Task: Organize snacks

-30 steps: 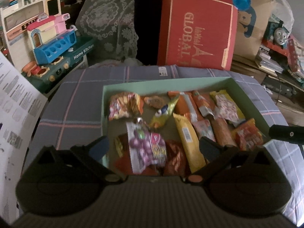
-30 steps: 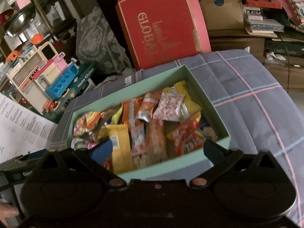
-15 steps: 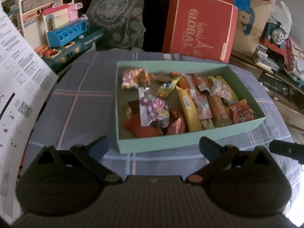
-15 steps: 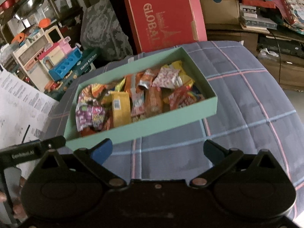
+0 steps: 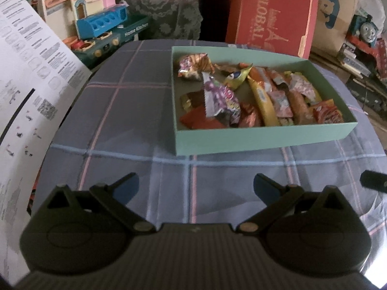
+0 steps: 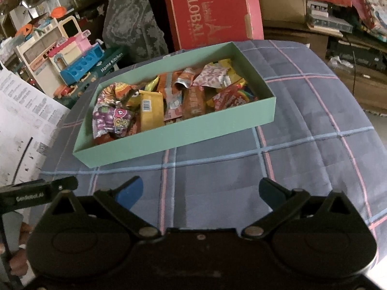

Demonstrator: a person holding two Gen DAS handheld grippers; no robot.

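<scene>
Left wrist view shows our left gripper spread wide and holding nothing, its blue-tipped black fingers hanging over a grey-blue plaid cloth with pink and pale blue lines. Beyond it on the cloth sits a shallow rectangular mint-green cardboard box, well apart from the fingertips. Inside the box lie the wrapped snacks: a purple foil packet near the left side, a long yellow wrapper in the middle, and a red-orange packet in the near right corner. White printed paper sheets rise at the left edge. Behind the cloth stand a red cardboard box with gold lettering and a pastel plastic toy kitchen set.

From the right wrist we see our right gripper likewise spread wide and empty above the same cloth, short of the mint-green box. The purple packet lies at the box's left end beside the yellow wrapper
</scene>
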